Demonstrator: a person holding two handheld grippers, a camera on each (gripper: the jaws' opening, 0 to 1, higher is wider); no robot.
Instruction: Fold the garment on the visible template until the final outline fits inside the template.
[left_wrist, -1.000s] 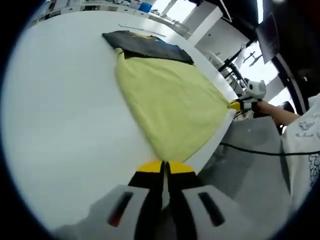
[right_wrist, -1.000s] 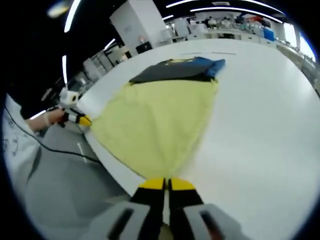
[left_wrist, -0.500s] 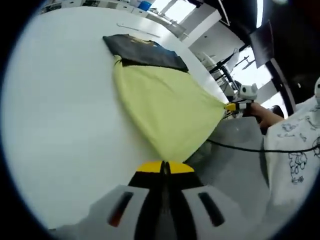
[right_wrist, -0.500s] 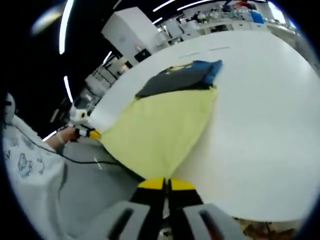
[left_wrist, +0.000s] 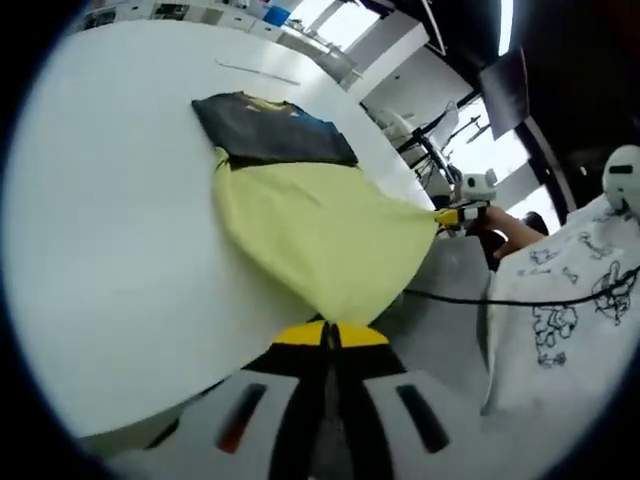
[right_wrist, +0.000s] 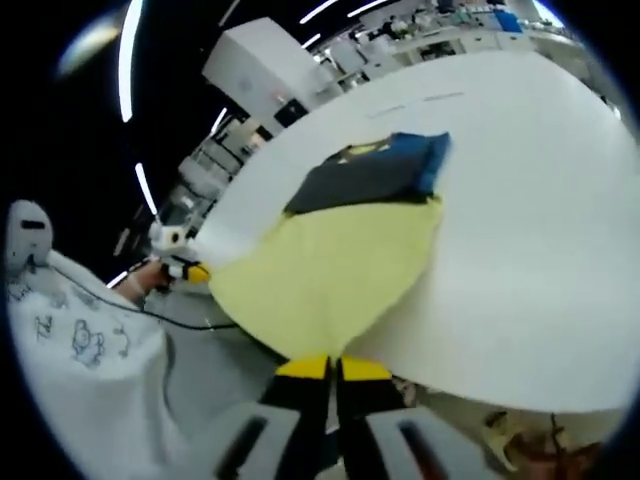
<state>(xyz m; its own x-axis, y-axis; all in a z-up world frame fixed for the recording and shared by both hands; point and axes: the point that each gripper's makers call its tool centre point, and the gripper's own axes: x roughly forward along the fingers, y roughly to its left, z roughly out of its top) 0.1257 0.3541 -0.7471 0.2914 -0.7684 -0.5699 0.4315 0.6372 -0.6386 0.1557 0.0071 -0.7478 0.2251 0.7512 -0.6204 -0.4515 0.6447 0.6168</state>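
Observation:
A yellow garment (left_wrist: 310, 225) lies spread on the white table (left_wrist: 100, 200), and its near edge reaches past the table's rim. At its far end sits a dark folded cloth (left_wrist: 270, 130) with a blue part (right_wrist: 425, 160). My left gripper (left_wrist: 327, 335) is shut on one near corner of the yellow garment (right_wrist: 335, 270). My right gripper (right_wrist: 333, 365) is shut on the other near corner. Each gripper comes into the other's view at the stretched corner: the right gripper (left_wrist: 452, 215) and the left gripper (right_wrist: 190, 270).
A person's hand (left_wrist: 500, 225) and white printed shirt (left_wrist: 560, 300) are on the near side of the table, with a black cable (left_wrist: 450, 297) trailing. A thin line (left_wrist: 255, 72) marks the table beyond the dark cloth. Grey floor lies below the table's rim (right_wrist: 470, 385).
Both grippers have drawn back from the table with the yellow garment's near corners, so its near edge now sits over the rim. More of the person's shirt shows.

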